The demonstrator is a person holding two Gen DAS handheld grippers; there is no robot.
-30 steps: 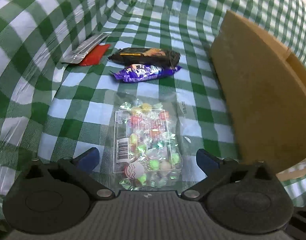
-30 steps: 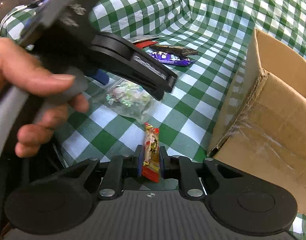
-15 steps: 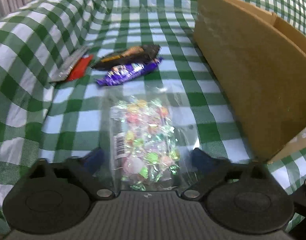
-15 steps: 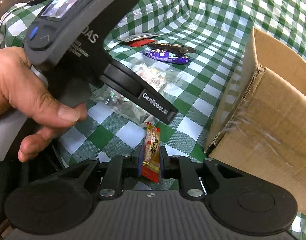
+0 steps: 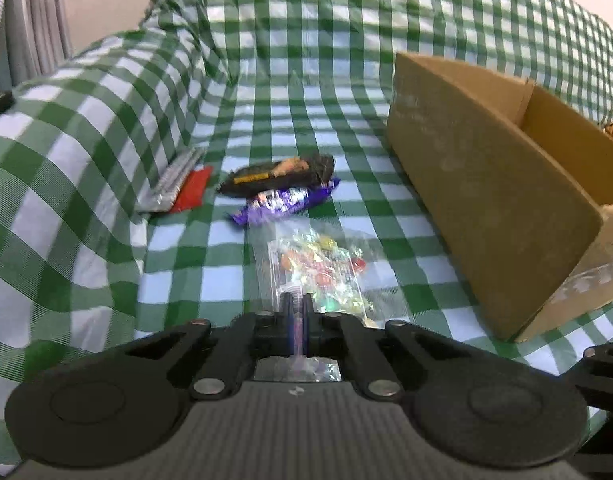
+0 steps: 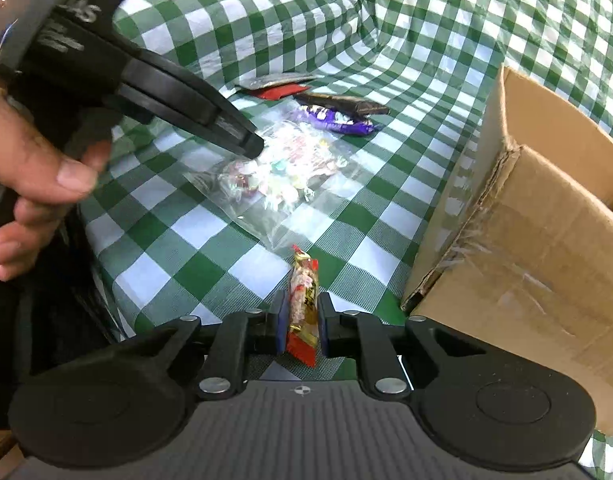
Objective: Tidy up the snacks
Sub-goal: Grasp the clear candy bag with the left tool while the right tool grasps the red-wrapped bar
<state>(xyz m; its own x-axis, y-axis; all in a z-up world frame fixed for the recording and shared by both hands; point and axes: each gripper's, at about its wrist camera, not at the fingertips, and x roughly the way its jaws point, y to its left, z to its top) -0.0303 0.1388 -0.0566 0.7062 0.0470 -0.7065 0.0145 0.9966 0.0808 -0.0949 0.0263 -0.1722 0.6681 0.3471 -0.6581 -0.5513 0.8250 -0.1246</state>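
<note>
The left gripper [image 5: 297, 312] pinches the clear candy bag [image 5: 320, 268]; the right gripper [image 6: 302, 320] pinches a red snack stick [image 6: 303, 304] beside the cardboard box [image 6: 538, 240], interior hidden.

The cardboard box [image 5: 502, 208] runs off the frame at 3 o'clock in both views, its inside mostly hidden behind its near wall. The candy bag [image 5: 318, 272] has its near end hidden between the left gripper's [image 5: 296, 312] closed fingers. The print on the purple wrapper [image 5: 282, 202], at 12 o'clock, is too blurred to read.
</note>
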